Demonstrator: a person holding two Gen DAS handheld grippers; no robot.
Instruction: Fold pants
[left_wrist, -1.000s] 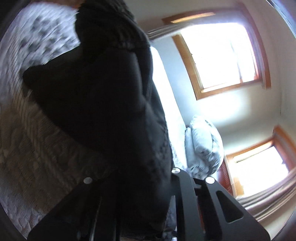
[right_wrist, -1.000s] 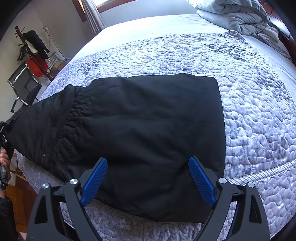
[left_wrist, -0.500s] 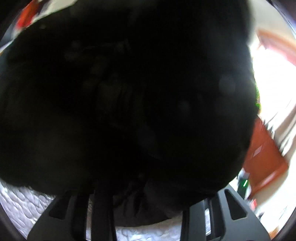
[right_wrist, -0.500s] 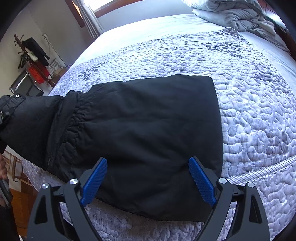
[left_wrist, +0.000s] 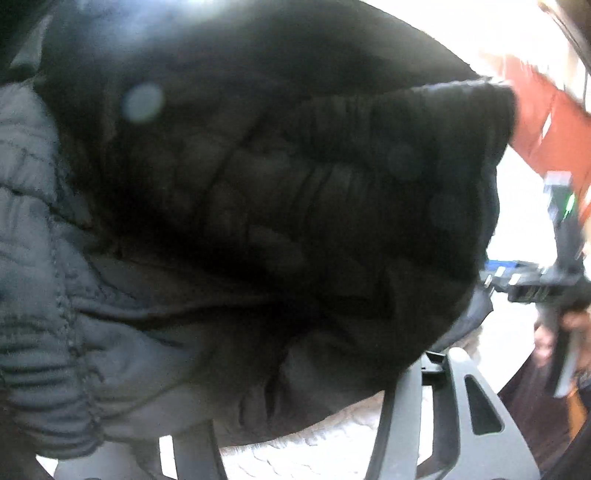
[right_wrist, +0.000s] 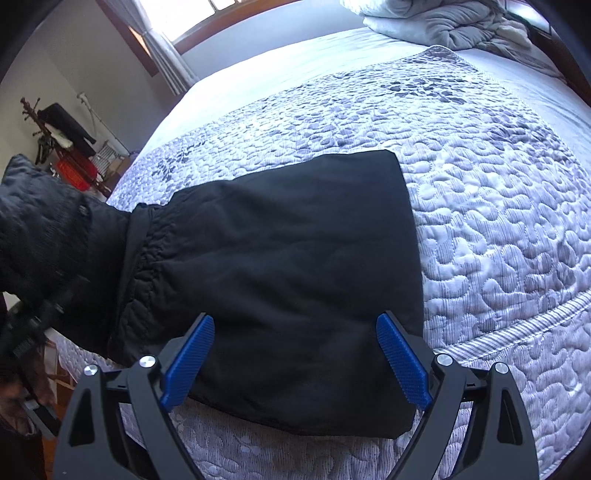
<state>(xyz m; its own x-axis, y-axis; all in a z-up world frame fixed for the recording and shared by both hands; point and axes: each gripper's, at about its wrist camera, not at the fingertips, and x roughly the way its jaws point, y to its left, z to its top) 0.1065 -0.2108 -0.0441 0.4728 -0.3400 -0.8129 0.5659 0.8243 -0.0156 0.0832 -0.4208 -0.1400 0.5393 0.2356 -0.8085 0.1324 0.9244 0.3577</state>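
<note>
Quilt (right_wrist: 498, 229) stretches bare to the right of and beyond the black pants (right_wrist: 295, 266), which lie folded flat near the bed's front edge, their right edge straight and their near hem just short of the striped border. Right gripper (right_wrist: 295, 365) hangs over that near hem with its blue pads (right_wrist: 402, 363) spread wide and nothing pressed between them. At the left the elastic waistband end is lifted off the mattress and bunched over the bed's side edge. Left gripper (left_wrist: 306, 443) sits under that bunch (cloth fills nearly its whole view); its jaws have just been opening, the fabric lies between the fingers, and whether they still pinch it I cannot tell. A second ago this end hung further left beside the bed; now it is carried in toward the folded part. A rumpled duvet (right_wrist: 436, 22) sits at the far end.
</note>
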